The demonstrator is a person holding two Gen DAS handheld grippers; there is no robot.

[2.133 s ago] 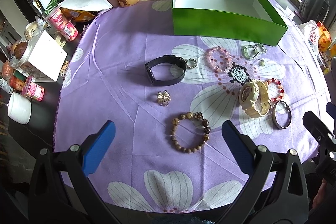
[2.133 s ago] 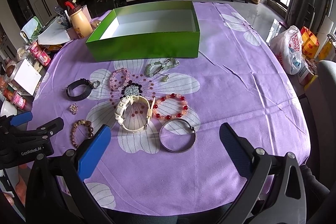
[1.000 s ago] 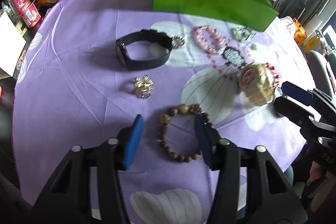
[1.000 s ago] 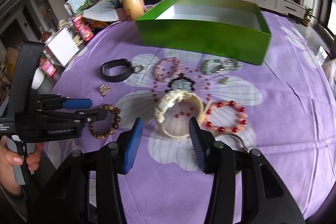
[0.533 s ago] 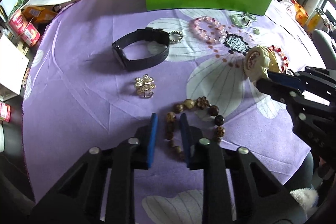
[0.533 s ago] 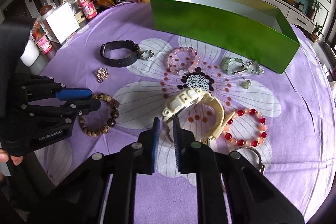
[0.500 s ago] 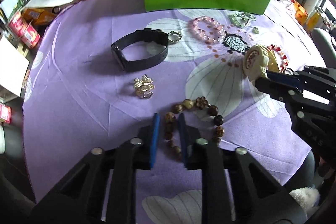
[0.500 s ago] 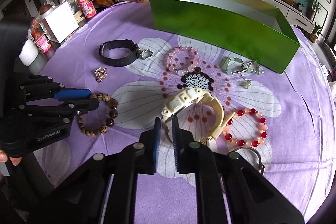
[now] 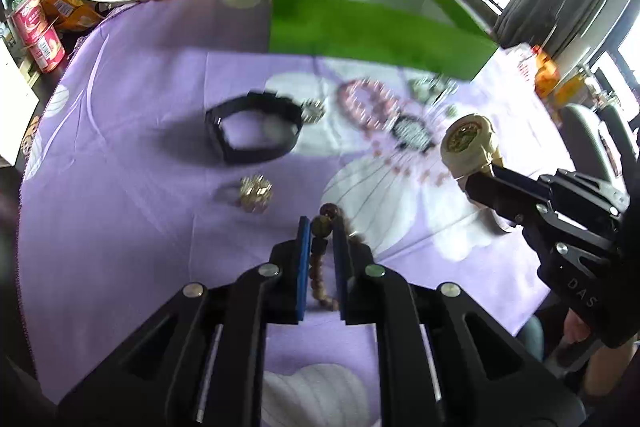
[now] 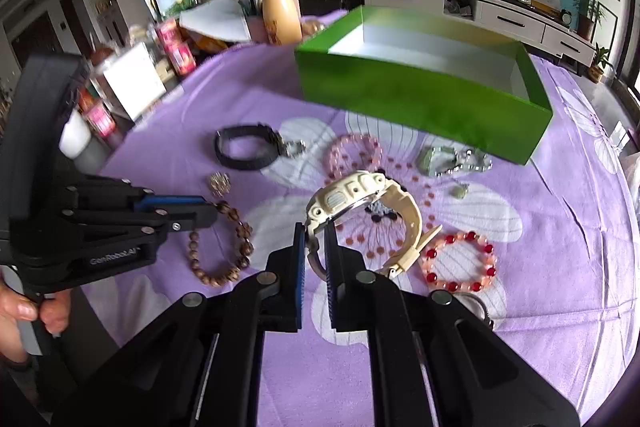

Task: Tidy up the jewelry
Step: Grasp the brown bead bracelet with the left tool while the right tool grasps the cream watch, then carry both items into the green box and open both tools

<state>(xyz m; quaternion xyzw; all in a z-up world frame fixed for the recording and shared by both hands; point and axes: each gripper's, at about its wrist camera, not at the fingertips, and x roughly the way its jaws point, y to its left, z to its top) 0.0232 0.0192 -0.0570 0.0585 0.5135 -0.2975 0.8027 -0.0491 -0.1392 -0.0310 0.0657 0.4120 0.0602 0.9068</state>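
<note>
At the left of the right wrist view the left gripper, angled down, pinches the brown bead bracelet, while at lower centre the right gripper clamps the cream watch above the purple-clothed worktop.

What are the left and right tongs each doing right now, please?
Left tongs: shut on the brown bead bracelet.
Right tongs: shut on the cream watch.

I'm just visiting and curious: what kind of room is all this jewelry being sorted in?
Most likely a home living room. A low white TV cabinet stands against a teal wall, potted plants sit by it, and the table wears a purple flowered tablecloth crowded with household clutter.
</note>
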